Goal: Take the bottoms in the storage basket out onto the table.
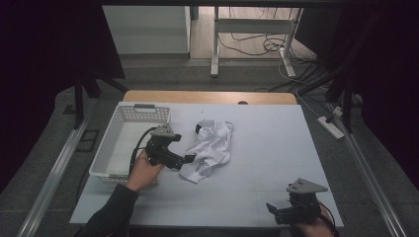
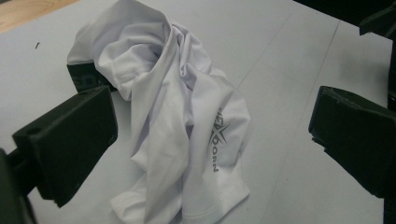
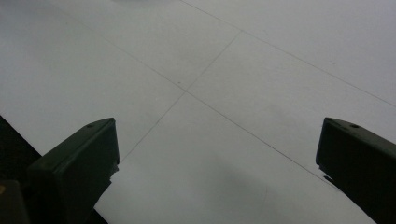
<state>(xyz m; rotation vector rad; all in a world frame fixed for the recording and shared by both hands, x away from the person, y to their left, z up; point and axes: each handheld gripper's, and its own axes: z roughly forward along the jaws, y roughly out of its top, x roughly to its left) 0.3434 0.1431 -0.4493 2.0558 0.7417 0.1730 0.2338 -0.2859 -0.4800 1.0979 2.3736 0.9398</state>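
Observation:
A crumpled white garment [image 1: 210,148] [image 2: 177,121] with grey print and a dark tag lies in the middle of the pale grey table [image 1: 276,143]. My left gripper [image 1: 190,159] [image 2: 212,140] hangs open right at the garment's near left edge, its jaws wide apart on either side of the cloth and holding nothing. Down at the table's front right corner my right gripper [image 1: 272,211] [image 3: 217,163] stands open over bare table surface, well apart from the garment.
A white perforated basket [image 1: 126,140] stands at the table's left side, just behind my left hand. The table's wooden far edge [image 1: 207,96] shows beyond the grey mat. Desk legs and cables [image 1: 267,44] sit on the floor farther back.

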